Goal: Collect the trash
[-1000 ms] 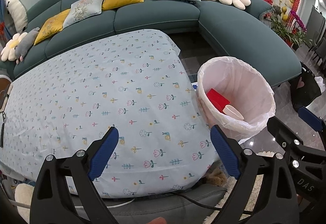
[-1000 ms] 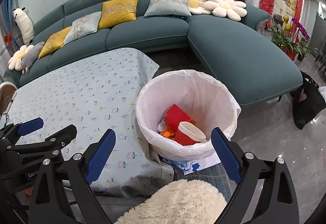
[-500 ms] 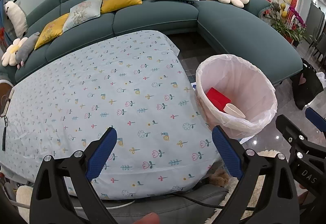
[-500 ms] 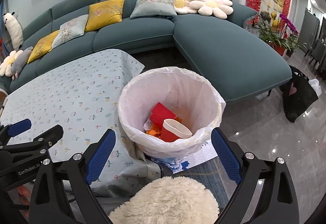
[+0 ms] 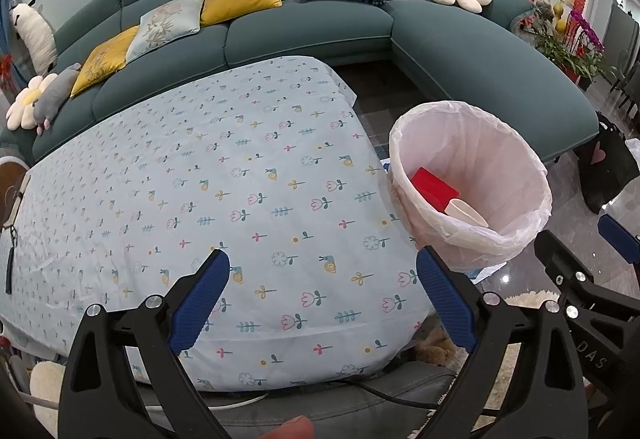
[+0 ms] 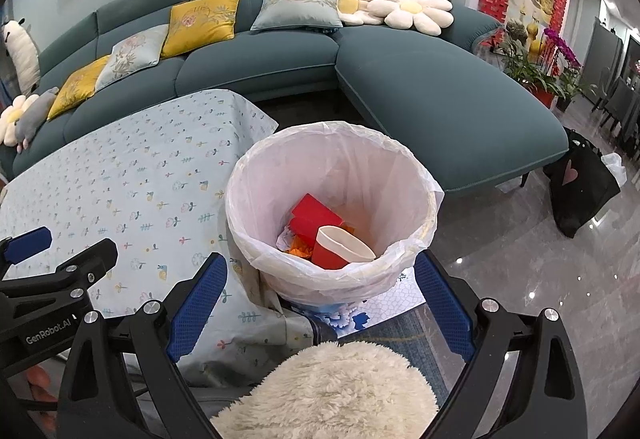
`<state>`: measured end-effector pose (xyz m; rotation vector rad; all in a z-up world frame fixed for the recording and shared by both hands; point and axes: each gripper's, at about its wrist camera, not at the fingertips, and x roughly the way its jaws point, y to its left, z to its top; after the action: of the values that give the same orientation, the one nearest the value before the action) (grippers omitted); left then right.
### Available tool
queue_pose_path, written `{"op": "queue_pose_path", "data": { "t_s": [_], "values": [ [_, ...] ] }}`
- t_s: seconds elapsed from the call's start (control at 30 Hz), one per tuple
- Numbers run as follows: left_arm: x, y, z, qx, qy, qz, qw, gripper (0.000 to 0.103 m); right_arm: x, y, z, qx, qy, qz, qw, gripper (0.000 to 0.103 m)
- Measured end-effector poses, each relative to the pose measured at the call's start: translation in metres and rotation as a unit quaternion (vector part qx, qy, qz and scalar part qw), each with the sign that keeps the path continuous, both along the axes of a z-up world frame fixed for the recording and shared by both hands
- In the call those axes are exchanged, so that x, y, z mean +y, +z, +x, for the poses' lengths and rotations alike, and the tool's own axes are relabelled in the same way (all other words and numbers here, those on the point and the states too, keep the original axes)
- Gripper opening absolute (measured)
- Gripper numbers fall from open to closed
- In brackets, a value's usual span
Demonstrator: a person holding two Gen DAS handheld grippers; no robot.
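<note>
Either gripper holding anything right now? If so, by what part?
Nothing held. Left gripper and right gripper both have jaws wide open and empty; the trash sits in the bin.

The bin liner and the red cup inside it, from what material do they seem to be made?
The bin liner looks like thin translucent plastic film: it is wrinkled, slightly glossy, and folded loosely over the rim. The red cup seems to be coated paper, with a matte white inside and a thin rolled lip, though thin plastic cannot be excluded.
</note>
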<state>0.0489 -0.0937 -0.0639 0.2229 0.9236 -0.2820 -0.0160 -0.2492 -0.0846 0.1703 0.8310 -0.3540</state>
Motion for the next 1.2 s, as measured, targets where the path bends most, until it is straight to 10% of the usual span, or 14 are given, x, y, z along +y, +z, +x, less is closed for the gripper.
{"op": "queue_pose_path", "data": {
  "t_s": [1.2],
  "values": [
    [0.0066, 0.0018, 0.0046, 0.003, 0.025, 0.0, 0.9997, 0.09, 0.0039, 0.0044, 0.0073, 0.001, 0.011, -0.008, 1.0, 0.091]
  ]
}}
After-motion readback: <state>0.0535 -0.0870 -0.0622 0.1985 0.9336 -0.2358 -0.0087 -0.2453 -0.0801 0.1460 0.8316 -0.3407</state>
